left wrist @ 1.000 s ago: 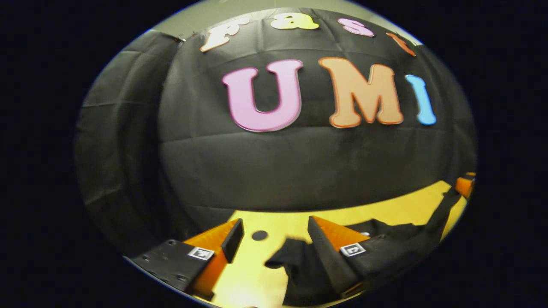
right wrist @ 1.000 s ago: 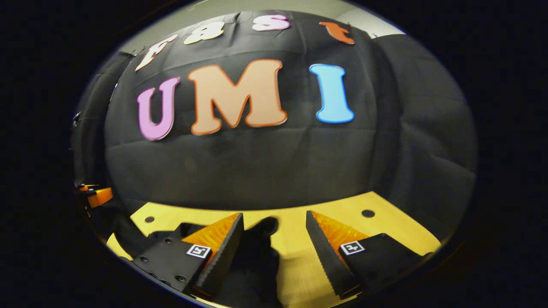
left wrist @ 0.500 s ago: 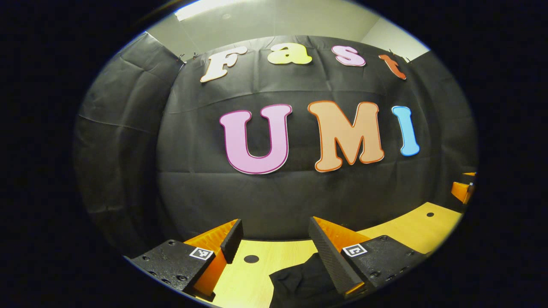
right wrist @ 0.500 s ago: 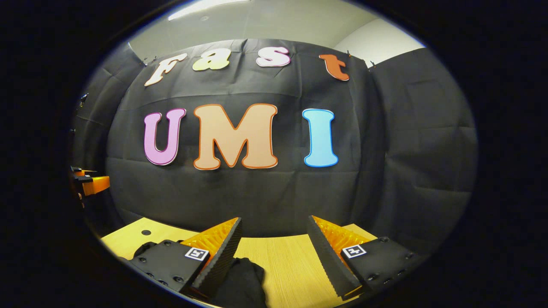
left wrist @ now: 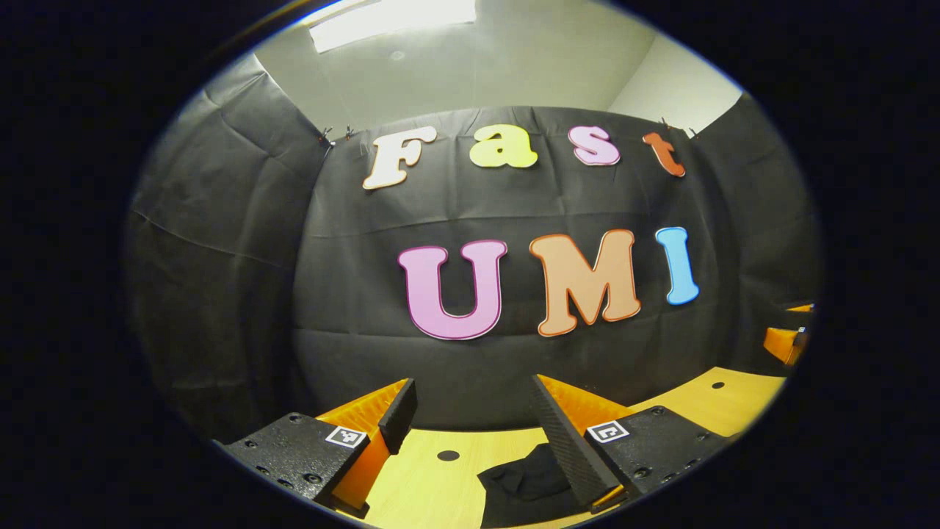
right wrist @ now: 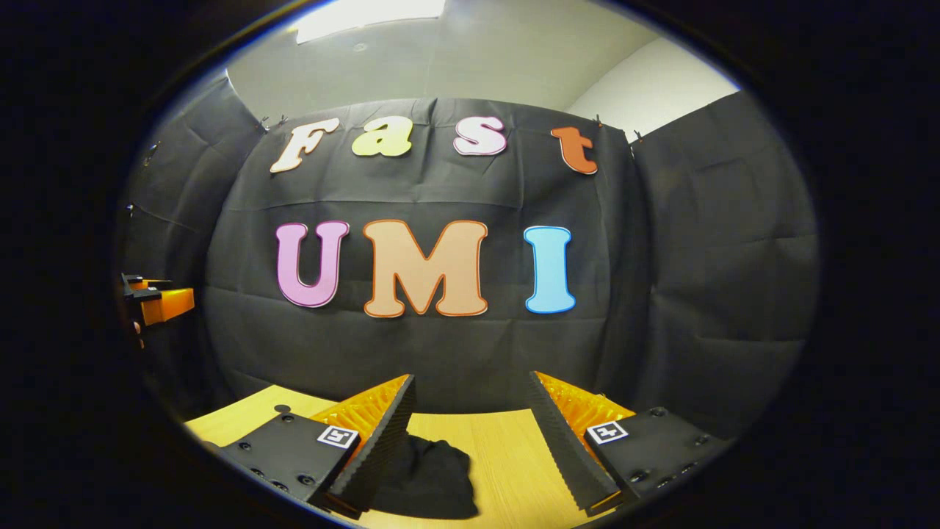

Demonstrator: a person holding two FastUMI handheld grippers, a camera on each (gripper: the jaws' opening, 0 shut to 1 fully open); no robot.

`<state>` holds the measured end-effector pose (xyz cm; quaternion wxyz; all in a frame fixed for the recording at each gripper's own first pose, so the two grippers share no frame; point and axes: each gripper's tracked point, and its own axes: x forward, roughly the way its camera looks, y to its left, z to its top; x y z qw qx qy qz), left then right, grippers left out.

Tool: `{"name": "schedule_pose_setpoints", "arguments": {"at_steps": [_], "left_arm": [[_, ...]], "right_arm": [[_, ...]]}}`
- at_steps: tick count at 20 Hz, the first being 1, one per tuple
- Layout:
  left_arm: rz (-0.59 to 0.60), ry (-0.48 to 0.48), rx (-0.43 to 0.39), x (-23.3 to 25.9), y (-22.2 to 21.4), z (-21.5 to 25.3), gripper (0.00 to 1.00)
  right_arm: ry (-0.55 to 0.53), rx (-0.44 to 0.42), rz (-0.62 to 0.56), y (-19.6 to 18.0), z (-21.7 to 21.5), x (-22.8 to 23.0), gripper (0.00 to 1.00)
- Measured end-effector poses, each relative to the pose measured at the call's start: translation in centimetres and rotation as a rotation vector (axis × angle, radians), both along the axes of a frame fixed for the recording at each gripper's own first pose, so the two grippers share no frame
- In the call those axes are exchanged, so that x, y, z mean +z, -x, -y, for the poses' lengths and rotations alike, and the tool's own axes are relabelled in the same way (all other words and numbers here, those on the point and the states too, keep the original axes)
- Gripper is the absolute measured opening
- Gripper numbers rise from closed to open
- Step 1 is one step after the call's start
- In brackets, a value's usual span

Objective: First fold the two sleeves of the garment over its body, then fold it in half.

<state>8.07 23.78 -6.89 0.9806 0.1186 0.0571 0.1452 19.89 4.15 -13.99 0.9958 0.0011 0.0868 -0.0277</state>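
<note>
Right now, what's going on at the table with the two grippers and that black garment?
Both grippers are open and gripping nothing. The left gripper is raised over the wooden table, with the black garment lying low beside its right finger. The right gripper is likewise lifted above the table, the garment bunched below by its left finger. Each camera catches the other gripper off at the edge. How far the folding has got cannot be told; too little of the garment shows.

R claw (right wrist: 470, 433) agape above black garment (right wrist: 429, 477) on wood table (right wrist: 507, 463).
</note>
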Motion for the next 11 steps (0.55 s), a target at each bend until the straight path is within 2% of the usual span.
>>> {"name": "schedule_pose_setpoints", "arguments": {"at_steps": [1, 2, 5, 7, 11], "left_arm": [[0.007, -0.003, -0.009, 0.8, 0.8, 0.4, 0.93], [0.010, -0.003, -0.017, 1.3, 1.6, 0.8, 0.99], [0.030, -0.003, -0.030, 3.2, 4.3, 1.8, 0.99], [0.043, 0.005, -0.040, 4.3, 6.3, 2.6, 0.99], [0.033, 0.057, -0.071, 5.0, 9.9, 4.6, 0.99]], "right_arm": [[-0.006, 0.001, 0.001, 1.0, -0.4, 0.4, 0.94], [-0.013, 0.004, 0.003, 2.1, -0.8, 0.8, 0.94], [-0.024, 0.015, 0.016, 5.8, -1.9, 2.3, 0.97], [-0.032, 0.024, 0.029, 8.7, -2.6, 3.4, 0.94], [-0.028, 0.018, 0.027, 14.5, -3.0, 4.9, 0.97]]}}
